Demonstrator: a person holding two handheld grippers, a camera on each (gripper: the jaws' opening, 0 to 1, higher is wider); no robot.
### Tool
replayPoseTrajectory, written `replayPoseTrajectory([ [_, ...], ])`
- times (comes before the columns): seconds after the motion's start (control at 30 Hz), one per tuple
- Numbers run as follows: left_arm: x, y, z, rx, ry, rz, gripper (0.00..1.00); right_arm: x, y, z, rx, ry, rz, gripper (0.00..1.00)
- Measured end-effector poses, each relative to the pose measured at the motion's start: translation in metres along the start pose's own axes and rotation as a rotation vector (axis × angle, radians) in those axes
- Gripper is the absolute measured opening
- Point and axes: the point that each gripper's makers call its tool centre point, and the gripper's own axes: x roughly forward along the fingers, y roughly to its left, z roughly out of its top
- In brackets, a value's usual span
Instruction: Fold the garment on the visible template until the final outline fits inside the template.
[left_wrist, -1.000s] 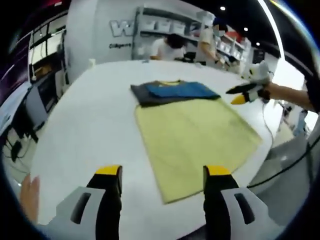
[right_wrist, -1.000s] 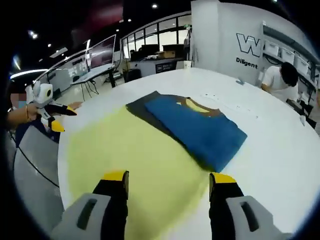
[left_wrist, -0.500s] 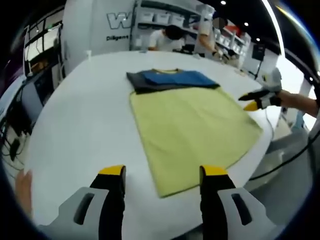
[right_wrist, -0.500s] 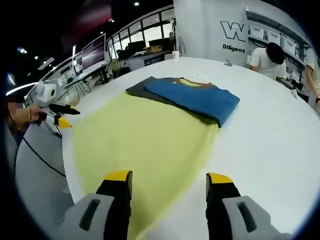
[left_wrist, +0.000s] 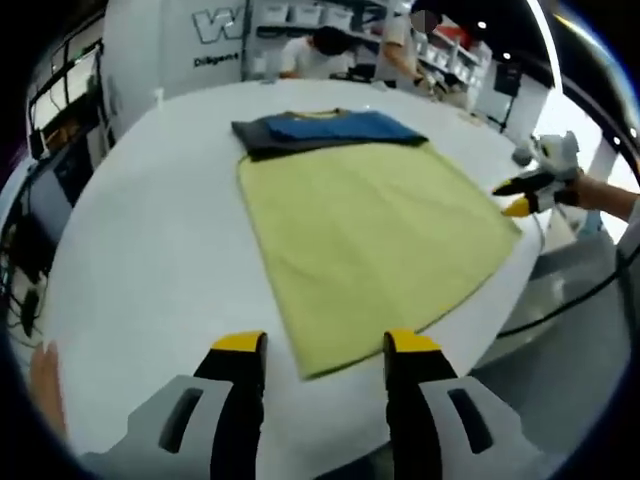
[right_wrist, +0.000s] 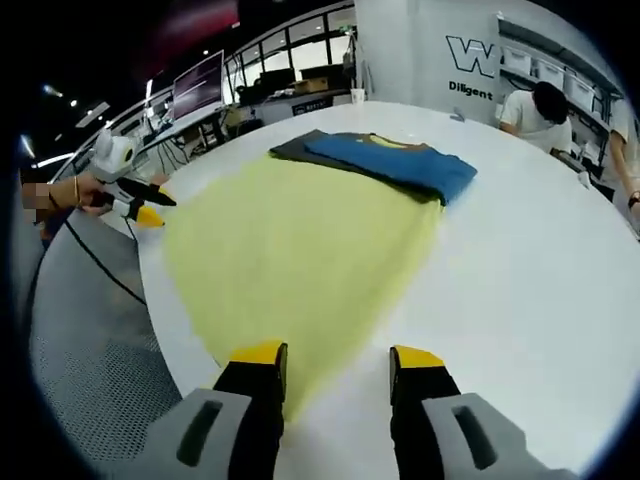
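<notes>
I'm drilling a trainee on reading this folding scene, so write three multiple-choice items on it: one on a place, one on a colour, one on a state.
1. Where does the folded blue and dark grey garment lie on the yellow rectangular cloth template?
A. at its far end
B. at its near corner
C. off it, on the floor

2. What colour are the tips of the left tongs?
A. red
B. yellow
C. green

3. How do the right tongs stand?
A. shut on the garment
B. shut on the template
C. open, holding nothing

Answers:
1 A, the garment lies across the template's far edge in both views.
2 B, yellow caps top both black jaws.
3 C, the jaws stand apart above the template's near corner.
</notes>
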Motion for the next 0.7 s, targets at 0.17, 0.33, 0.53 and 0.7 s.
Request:
replayPoseTrajectory([
  [0.17, -0.001, 0.001, -0.001, -0.036, -0.006, 0.003, 0.29, -0.006, 0.003, -0.006, 0.017, 0.009, -0.003, 0.31],
  [0.33, -0.006, 0.005, -0.008, -0.101, 0.008, 0.024, 0.19, -0.012, 0.009, -0.016, 0.039, 0.018, 0.005, 0.24],
  [0.53, -0.005, 0.007, -0.011, -0.129, 0.004, 0.029, 0.11, -0.014, 0.020, -0.023, 0.047, 0.038, 0.021, 0.19],
  [0.7, -0.004, 0.012, -0.013, -0.132, 0.004, 0.038, 0.04, -0.013, 0.021, -0.023, 0.050, 0.040, 0.019, 0.13],
])
